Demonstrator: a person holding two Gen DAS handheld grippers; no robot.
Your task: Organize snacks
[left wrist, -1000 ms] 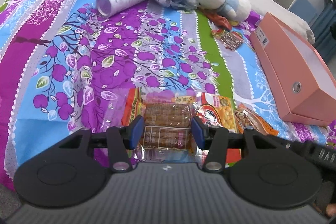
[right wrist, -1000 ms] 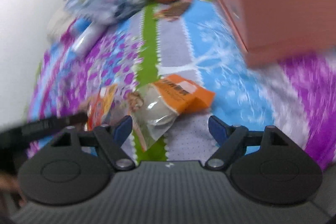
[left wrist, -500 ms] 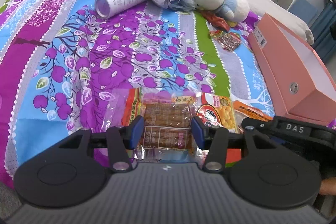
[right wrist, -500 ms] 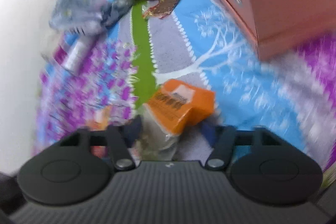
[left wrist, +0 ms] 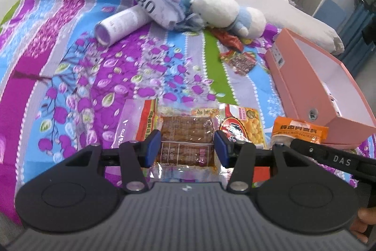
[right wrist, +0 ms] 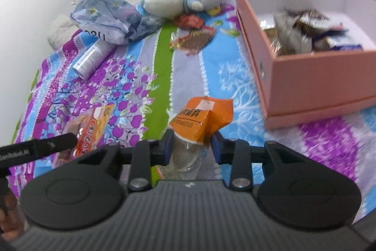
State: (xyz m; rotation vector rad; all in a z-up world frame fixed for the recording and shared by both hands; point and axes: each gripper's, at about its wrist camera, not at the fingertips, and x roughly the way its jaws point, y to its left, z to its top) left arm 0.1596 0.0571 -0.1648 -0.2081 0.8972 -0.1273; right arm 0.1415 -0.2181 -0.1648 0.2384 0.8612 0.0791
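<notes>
Your right gripper (right wrist: 190, 148) has just been closing and now clamps the orange packet (right wrist: 202, 119), low centre of the right view, where a second ago the packet lay loose on the bedspread (right wrist: 188, 77) between wide jaws. It looks lifted now, so the next step is probably carrying it to the pink box (right wrist: 305, 77) at upper right, which already holds wrappers. Your left gripper (left wrist: 188, 149) is unchanged: jaws half-open, straddling the brown packet (left wrist: 188, 133) at lower centre; I can't tell whether the pads press it.
</notes>
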